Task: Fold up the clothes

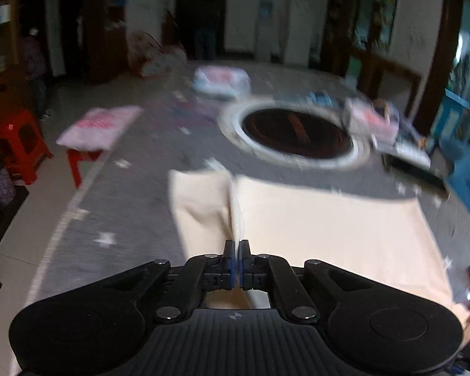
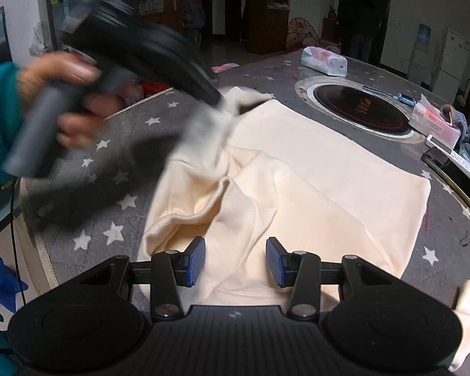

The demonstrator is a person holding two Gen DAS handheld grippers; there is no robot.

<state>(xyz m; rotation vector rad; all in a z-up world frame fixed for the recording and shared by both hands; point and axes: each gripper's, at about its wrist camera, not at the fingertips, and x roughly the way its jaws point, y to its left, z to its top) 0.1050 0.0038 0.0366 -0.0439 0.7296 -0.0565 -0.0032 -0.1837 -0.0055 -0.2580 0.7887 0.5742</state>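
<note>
Left gripper [image 1: 237, 244] pinched a fold of the garment [image 2: 313, 172], lifting it to fold over.
Right gripper [image 2: 235, 261] hovered open above the near hem, holding nothing.

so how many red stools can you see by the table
2, both in the left wrist view off the table's left edge: one red stool stands bare, the other red stool carries a pink-and-white bag. More may be hidden.

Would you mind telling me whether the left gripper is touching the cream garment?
Touching. In the left wrist view, the left gripper is shut on a raised fold of the cream garment.
</note>
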